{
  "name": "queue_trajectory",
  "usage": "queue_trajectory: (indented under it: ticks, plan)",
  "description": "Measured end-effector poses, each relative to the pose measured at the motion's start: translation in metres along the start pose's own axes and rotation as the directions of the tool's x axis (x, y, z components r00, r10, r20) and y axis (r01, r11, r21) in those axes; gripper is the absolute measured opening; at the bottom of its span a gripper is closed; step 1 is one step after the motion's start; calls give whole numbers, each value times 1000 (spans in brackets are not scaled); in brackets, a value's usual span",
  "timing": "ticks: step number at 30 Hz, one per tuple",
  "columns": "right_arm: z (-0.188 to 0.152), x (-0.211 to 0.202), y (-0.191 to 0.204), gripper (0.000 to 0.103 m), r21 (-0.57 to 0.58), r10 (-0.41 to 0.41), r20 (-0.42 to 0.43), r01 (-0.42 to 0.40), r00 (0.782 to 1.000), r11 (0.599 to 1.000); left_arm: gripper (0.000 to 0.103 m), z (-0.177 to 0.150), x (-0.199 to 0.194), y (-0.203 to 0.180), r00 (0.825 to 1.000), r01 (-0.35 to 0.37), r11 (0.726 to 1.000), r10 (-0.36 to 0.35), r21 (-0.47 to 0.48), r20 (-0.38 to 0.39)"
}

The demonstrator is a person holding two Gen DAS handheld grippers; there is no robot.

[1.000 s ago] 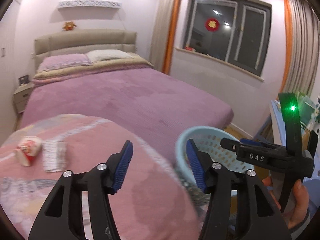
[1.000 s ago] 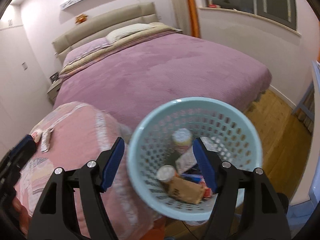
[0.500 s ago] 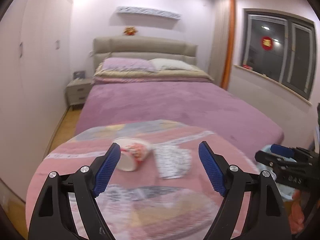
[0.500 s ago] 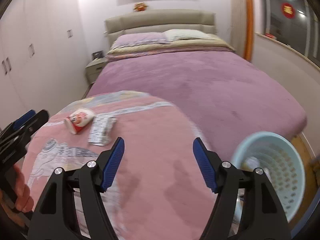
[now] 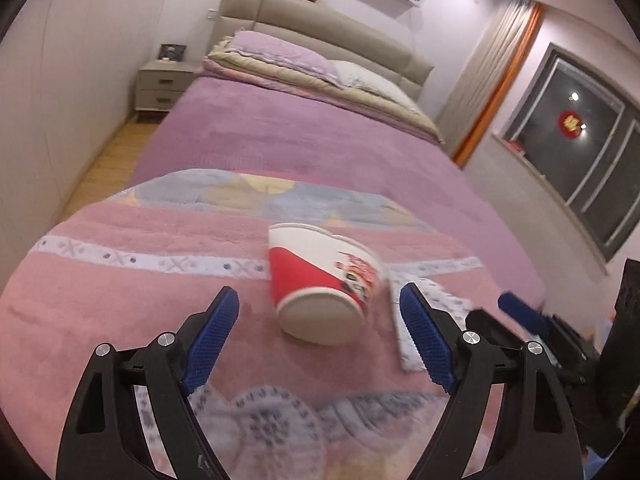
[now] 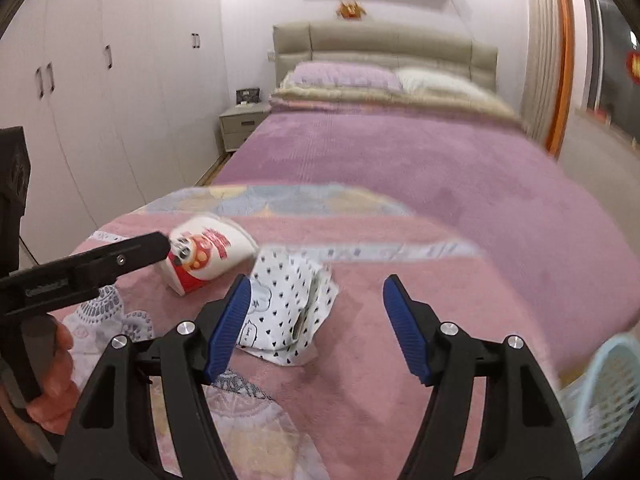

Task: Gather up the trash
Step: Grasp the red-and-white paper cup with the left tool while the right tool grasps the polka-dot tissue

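Here comes the left gripper (image 5: 320, 340) onto the paper cup (image 5: 326, 284), which lies on its side on the pink blanket (image 5: 120, 280) at the foot of the bed (image 5: 304, 136), dead ahead and just beyond the fingertips. The cup's long axis runs roughly along the gripper's line, base toward the camera and rim pointing up the bed, so the jaws stand either side of its round wall. They gape wide with nothing in them, having just been opening, and no pad touches the cup. The right gripper (image 6: 316, 324) is open and empty too; its left fingertip overlaps the near edge of the dotted white packet (image 6: 292, 312), which lies flat just beside the cup, ahead and to the left of that gripper. So the left hand looks nearer the cup, the right nearer the packet. Against a second ago: the pale blue basket (image 6: 604, 392), then in front of the right gripper, now sits at the lower right edge of the right wrist view, and cup and packet loom far larger in both views.
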State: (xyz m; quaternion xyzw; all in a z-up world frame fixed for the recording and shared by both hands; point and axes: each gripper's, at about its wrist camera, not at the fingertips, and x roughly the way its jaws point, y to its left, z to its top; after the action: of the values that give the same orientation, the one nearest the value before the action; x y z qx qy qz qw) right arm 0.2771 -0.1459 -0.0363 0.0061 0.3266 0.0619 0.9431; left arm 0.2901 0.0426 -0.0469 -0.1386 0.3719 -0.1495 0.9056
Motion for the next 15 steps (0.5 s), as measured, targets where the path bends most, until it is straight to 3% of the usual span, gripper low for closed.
queue_trajectory:
  ticks: [2,4,8,9,11,15]
  plan:
    - [-3,10,-8,63,48,23,-33,-22,999,999,80,-1,7,2,1000,-3,1000,3,-4,7]
    - [-1,7,-11,63,58,31,-7,-31,999,998,79,-2,14,1,1000,-21,1000,21,1,3]
    - [-2,22,-6,63,49,8,-82,-4,997,999,78,-5,18,-6,999,-36,999,36,34,-4]
    - [-3,25,-4,61,44,4,-94,0,996,999,71,-6,23,-8,999,-30,998,32,52,-40]
    - [-4,32,-3,28,46,15,-130,-9,991,999,63,-8,30,-7,997,-21,999,25,45,-76]
    - [-7,36,-11,21,73,69,-165,-58,984,996,62,-7,25,1,999,-16,1000,16,7,-43]
